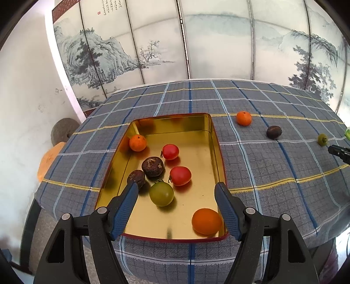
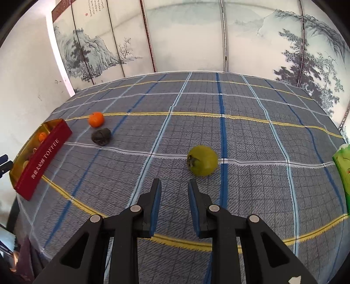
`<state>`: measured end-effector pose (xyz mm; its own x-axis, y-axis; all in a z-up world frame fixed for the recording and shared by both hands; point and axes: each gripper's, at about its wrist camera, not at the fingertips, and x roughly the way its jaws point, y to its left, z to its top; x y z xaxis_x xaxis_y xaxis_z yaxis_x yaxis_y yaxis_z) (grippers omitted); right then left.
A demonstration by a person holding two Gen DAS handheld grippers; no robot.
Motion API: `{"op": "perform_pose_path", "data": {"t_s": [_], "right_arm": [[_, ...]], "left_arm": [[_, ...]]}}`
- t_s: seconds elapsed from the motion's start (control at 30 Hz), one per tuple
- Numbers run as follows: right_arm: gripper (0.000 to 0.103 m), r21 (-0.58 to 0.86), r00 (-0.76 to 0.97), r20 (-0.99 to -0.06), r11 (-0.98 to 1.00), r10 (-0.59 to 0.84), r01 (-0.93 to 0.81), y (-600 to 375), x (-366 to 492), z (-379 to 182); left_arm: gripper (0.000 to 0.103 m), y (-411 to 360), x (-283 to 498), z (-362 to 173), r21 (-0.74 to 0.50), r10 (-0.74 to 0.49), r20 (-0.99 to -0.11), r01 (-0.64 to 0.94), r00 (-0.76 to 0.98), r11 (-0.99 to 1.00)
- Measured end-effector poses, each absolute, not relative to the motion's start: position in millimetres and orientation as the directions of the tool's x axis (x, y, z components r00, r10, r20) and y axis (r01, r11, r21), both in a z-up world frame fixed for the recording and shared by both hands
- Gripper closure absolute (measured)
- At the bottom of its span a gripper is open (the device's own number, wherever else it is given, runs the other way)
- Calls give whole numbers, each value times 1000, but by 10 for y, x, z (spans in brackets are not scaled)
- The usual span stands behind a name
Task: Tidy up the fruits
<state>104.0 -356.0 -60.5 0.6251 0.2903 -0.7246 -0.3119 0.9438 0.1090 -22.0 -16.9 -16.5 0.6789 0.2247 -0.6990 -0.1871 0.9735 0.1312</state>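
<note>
A plaid-clothed table (image 2: 240,135) stands before a painted folding screen; on it the gold-lined tin (image 1: 210,131) already holds seven fruits. I judge three remain: a green tomato (image 2: 202,160), a dark fruit (image 2: 101,136) and an orange one (image 2: 96,119), all on the cloth. The right gripper (image 2: 175,185) hovers just short of the tomato, narrowed on nothing, while the left gripper (image 1: 176,189) hangs wide apart over the tin, empty.

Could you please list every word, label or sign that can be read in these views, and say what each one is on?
"TOFFEE": white letters on the red outer side of the tin, right wrist view.
White Chinese characters beside it on that same side: too small to read.
Calligraphy column with a red seal on the painted folding screen: too blurred to read.
Green packet at the right edge: no legible print.
</note>
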Motion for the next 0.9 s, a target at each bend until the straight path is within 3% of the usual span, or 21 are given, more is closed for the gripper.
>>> {"op": "perform_pose_path", "data": {"t_s": [0.27,0.37,0.43,0.47,0.57,0.6,0.63,0.9], "right_arm": [[77,106,640,-731,966,237,-237,-3700,1075,-647],[63,110,636,-732,964,243,-242,-3716,1180,-606],[40,89,639,-733,965,230,-246,-3682,1270,-571],[39,84,637,-734,963,234,-257,-3651,1338,-555],[41,59,626,-749,963,217,-263,-3573,1523,-586],[59,64,609,-764,964,213,-256,-3572,1581,-626],[68,63,590,-782,968,199,-242,-3571,1644,-678],[71,131,630,-720,949,290,-287,-3498,1230,-428]], "left_arm": [[30,-200,-233,-144,136,223,-699,-179,679,974],[30,-216,-220,-142,130,215,-705,-176,676,976],[30,-246,-210,-142,128,210,-708,-170,674,977],[30,-258,-204,-146,129,208,-709,-166,673,978],[30,-310,-186,-156,142,208,-711,-153,672,978],[30,-312,-182,-152,148,212,-709,-152,673,977],[30,-306,-191,-138,150,220,-702,-161,677,975],[30,36,-308,-5,50,205,-690,-237,694,970]]}}
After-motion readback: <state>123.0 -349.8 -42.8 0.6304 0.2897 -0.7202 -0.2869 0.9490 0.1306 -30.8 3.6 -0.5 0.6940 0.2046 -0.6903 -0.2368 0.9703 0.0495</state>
